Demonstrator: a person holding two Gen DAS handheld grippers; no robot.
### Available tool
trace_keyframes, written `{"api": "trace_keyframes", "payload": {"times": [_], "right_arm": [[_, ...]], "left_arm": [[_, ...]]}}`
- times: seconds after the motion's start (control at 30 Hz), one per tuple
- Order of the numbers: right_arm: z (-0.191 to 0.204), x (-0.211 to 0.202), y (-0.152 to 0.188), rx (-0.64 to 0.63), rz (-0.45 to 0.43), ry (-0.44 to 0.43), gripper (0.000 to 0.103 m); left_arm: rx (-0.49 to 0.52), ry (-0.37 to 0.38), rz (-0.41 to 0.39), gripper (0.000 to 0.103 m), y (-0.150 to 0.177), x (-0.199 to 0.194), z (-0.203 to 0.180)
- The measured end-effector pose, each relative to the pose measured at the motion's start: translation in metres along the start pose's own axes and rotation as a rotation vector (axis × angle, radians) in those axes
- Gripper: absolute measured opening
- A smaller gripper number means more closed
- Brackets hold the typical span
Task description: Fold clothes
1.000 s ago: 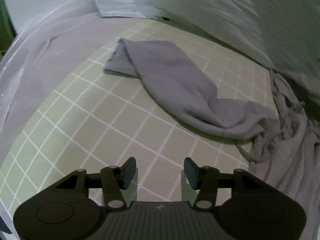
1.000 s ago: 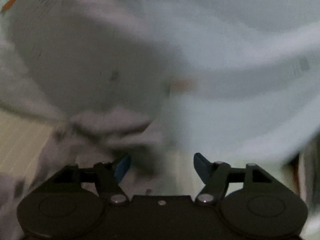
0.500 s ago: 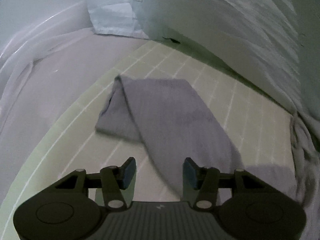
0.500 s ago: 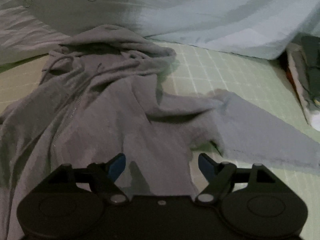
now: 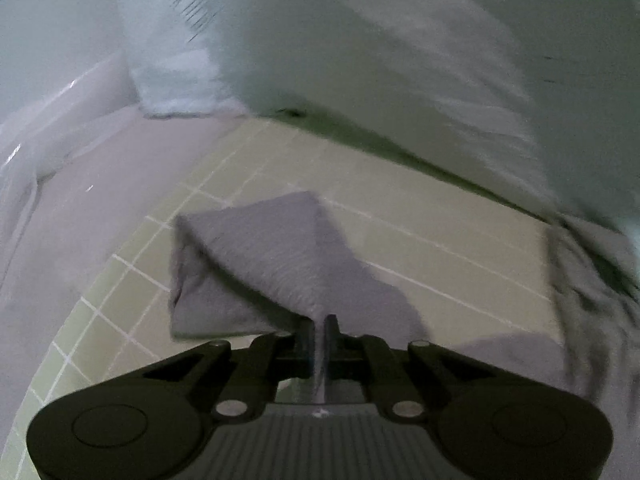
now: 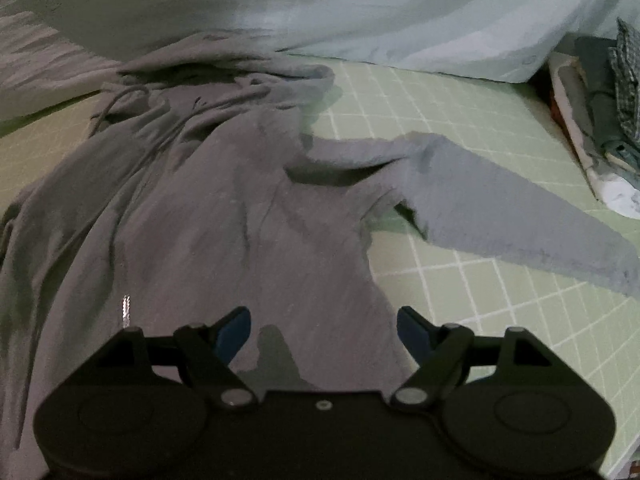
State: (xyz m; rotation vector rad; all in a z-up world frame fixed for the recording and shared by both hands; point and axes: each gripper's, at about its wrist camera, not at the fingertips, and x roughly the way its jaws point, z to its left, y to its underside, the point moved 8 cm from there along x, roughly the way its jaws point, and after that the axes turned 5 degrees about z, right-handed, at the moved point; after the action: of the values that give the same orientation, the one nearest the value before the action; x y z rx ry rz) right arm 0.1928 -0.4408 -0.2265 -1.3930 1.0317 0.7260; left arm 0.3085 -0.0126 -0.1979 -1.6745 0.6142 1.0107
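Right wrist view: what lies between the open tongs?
Only the grey hoodie's body fabric, lying under the open right tongs; nothing is gripped.

The left gripper (image 5: 319,326) has its jaws pinched together on grey cloth. The right gripper (image 6: 323,328) hangs low, jaws spread wide.

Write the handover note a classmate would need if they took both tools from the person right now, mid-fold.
Left tool: shut on the grey sleeve, pinching its edge, part lifted off the green grid mat.
Right tool: open, empty, over the hoodie body.
Things: hoodie lies spread on the mat, hood towards the pale bedding; its other sleeve lies stretched out flat.
Done: one sleeve gripped.
Left: probably bring both sleeves over the body, then fold the body.
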Motion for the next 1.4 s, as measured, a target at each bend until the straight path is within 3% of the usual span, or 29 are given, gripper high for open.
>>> {"api": "trace_keyframes", "payload": {"times": [0.1, 0.23, 0.3, 0.4, 0.5, 0.63, 0.77, 0.9, 1.03, 1.17, 1.23, 1.27, 1.3, 1.4], "right_arm": [[0.001, -0.004, 0.007, -0.027, -0.009, -0.033, 0.081], [-0.002, -0.003, 0.016, -0.011, -0.002, -0.081, 0.081], [-0.004, -0.002, 0.018, 0.001, 0.005, -0.102, 0.081], [-0.008, 0.0, 0.017, 0.01, 0.004, -0.119, 0.081], [-0.008, 0.002, 0.011, 0.015, -0.002, -0.127, 0.081], [-0.006, 0.007, 0.004, 0.016, 0.005, -0.131, 0.081], [0.001, 0.014, 0.002, 0.005, 0.024, -0.124, 0.081], [0.003, 0.017, 0.0, 0.009, 0.034, -0.107, 0.081], [0.003, 0.02, -0.001, 0.035, 0.047, -0.088, 0.081], [0.004, 0.019, 0.001, 0.039, 0.052, -0.08, 0.081], [0.004, 0.018, 0.003, 0.04, 0.053, -0.077, 0.081], [0.004, 0.018, 0.003, 0.04, 0.054, -0.075, 0.081], [0.004, 0.018, 0.004, 0.04, 0.054, -0.074, 0.081], [0.005, 0.017, 0.006, 0.04, 0.056, -0.069, 0.081]], "left_arm": [[0.111, 0.041, -0.008, 0.005, 0.032, -0.028, -0.033], [0.216, 0.109, 0.079, 0.006, 0.095, -0.042, -0.074], [0.258, 0.11, 0.123, 0.011, 0.125, -0.043, -0.088], [0.269, 0.11, 0.122, 0.021, 0.143, -0.053, -0.089], [0.163, 0.13, 0.091, 0.034, 0.134, -0.063, -0.069], [-0.088, 0.145, 0.039, 0.042, 0.107, -0.071, -0.024], [-0.327, 0.209, 0.003, 0.052, 0.073, -0.061, 0.012], [-0.38, 0.264, 0.009, 0.055, 0.042, -0.038, 0.013], [-0.413, 0.276, 0.038, 0.055, 0.037, -0.02, 0.013], [-0.45, 0.287, 0.068, 0.052, 0.033, -0.003, 0.014], [-0.468, 0.292, 0.083, 0.027, 0.032, 0.006, 0.015], [-0.477, 0.295, 0.09, 0.007, 0.031, 0.011, 0.015], [-0.487, 0.298, 0.097, 0.008, 0.03, 0.015, 0.015], [-0.474, 0.274, -0.022, 0.002, 0.014, -0.008, 0.038]]}}
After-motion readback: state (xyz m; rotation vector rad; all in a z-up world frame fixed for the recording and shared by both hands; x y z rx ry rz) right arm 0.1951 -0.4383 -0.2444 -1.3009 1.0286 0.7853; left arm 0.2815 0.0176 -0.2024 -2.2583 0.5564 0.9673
